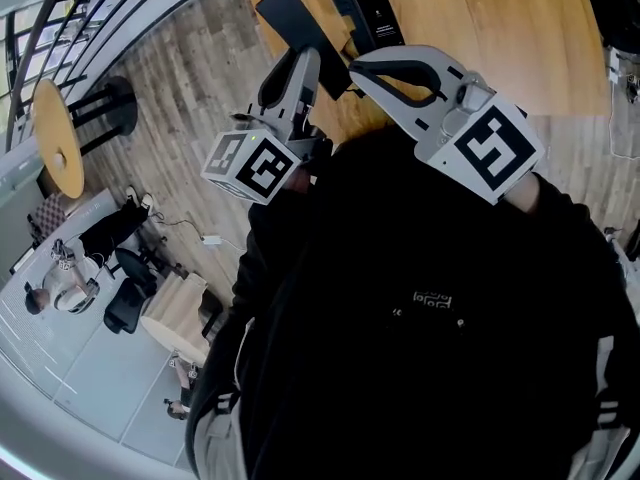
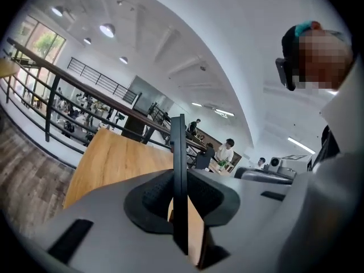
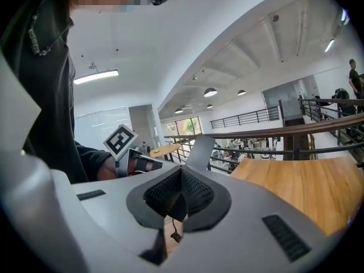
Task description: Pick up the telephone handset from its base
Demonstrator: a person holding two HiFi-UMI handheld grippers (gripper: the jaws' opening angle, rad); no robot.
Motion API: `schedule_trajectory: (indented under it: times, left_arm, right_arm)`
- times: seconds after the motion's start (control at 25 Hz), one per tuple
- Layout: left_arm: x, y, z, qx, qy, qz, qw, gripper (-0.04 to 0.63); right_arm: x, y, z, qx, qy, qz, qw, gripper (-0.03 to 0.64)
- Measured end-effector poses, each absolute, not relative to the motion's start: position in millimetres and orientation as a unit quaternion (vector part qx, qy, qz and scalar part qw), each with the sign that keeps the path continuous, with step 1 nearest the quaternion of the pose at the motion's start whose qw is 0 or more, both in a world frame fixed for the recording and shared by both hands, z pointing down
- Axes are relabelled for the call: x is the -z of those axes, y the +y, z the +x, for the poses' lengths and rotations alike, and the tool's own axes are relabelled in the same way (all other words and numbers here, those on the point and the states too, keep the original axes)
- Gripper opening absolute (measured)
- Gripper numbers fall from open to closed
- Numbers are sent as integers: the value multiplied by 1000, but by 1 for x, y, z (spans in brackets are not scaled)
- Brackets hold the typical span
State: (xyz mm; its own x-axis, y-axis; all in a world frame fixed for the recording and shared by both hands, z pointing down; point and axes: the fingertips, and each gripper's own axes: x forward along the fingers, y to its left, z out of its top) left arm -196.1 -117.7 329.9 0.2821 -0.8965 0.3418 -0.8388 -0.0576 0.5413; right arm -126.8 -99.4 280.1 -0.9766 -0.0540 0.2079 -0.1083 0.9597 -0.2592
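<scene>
L tongs (image 1: 303, 68) are closed to a narrow gap on the handset (image 1: 300, 26), a thin black slab pinched across its flat faces, sticking up past the pads. It hangs in the air over the near edge of the bench (image 1: 480, 28), apparently clear of the base (image 1: 372, 13), which lies flat just to its right near that edge. R tongs (image 3: 181, 175) have pads together w/ nothing between them, and sit close beside the L pair.

Risks, as a judgement: the grip is low on a long, slim slab, so a quick swing could make it pivot or slide out. A drop here may miss the bench and land on the floor (image 1: 180, 78). The R tongs are near enough to knock the handset if either hand drifts inward.

Room: open air to the left over the floor. The bench's far side looks bare. It is tightest btwn the two tongs and at the base.
</scene>
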Motion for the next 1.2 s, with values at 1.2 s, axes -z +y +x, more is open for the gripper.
schedule_trajectory:
  times: [1.2]
  left_arm:
    - [-307,-91,-180,56,-643,707,291,77]
  right_arm:
    - [-270,-87,-130,-94,-991,6,92,17]
